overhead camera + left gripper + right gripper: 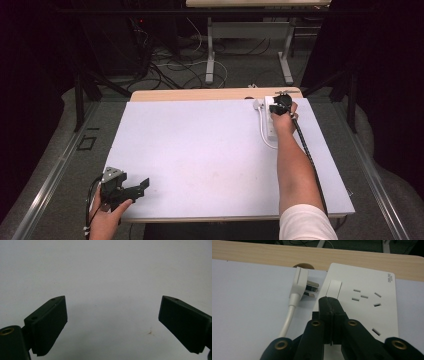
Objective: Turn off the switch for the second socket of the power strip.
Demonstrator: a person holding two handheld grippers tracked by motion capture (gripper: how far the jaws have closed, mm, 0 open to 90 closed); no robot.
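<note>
Hovering closed right gripper [331, 301] over power strip [372, 307] switch [335, 288].

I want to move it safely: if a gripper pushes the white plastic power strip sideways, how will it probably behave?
The flat white plastic power strip looks rigid and low, so it should slide, not tip. Its white cord curves loosely, so it will probably bend and trail. The smooth white table cover probably gives little resistance.

matt white plastic power strip [362, 300], wood table edge [262, 252] — smooth
</note>
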